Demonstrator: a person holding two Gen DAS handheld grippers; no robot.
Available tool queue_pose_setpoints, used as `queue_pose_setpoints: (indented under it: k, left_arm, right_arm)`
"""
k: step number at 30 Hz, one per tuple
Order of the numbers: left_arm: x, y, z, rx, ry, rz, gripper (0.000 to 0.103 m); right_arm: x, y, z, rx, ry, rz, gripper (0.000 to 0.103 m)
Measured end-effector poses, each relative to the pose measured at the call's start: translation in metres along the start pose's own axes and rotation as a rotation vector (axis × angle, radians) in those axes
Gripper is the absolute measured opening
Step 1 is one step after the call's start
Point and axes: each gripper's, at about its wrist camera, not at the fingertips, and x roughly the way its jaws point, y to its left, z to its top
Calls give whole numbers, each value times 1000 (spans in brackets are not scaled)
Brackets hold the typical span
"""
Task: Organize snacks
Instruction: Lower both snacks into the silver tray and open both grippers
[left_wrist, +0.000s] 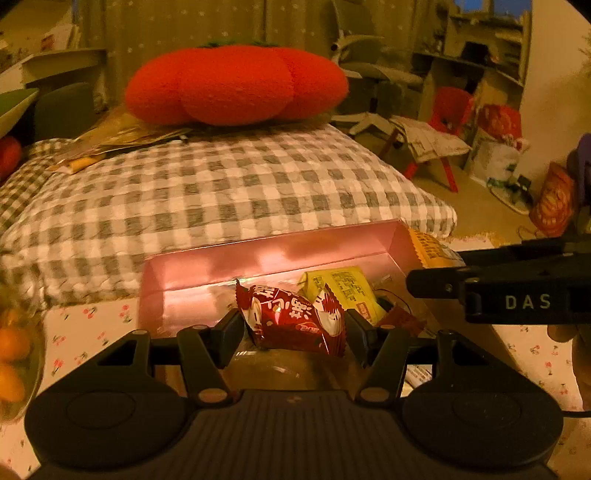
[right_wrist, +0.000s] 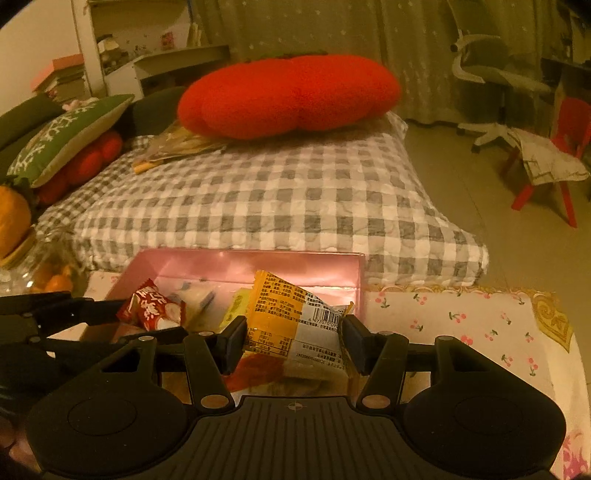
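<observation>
Left fingers (left_wrist: 293, 334) clench red packet (left_wrist: 291, 321); right fingers (right_wrist: 295, 341) clench orange packet (right_wrist: 291, 321), hiding pink box (right_wrist: 236, 267) contents.

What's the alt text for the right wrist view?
The right gripper grips an orange and white snack packet over an open pink box holding more snacks. At left, the left gripper holds a red packet. Behind lie a checked bed and a red cushion.
</observation>
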Motion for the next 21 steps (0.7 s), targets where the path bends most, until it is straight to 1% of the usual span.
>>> queue_pose_setpoints:
  k: [3,6,8,12,13,15,16,19,21]
  left_arm:
    - [8,-2,3,25,16,3,56]
    - [15,-1,7,32,25,2,56]
    - [17,0,7,37,28,0,57]
    - [20,0,7,44,27,2,59]
    - [19,0,7,46,25,1,61]
    - [20,-1,7,52,20,-2,69]
    - [20,-2,8,56,16,-1,75]
    - [18,-5,9,57,11,5,83]
    - [17,-5,11,55,12,9,88]
  right_arm:
    - [10,-7,1,25,14,-3,56]
    - [15,-12,1,53,0,15,57]
    - [19,-12,3,73,8,23,58]
    - [22,-10,4,69,9,15,58]
    - [22,-10,4,68,6,16,60]
    - [22,-11,5,78,0,21,64]
    - [21,-11,5,81,-2,25,67]
    - [18,-6,6,52,-9,15,79]
    - [14,-3,7,39,-17,16,80]
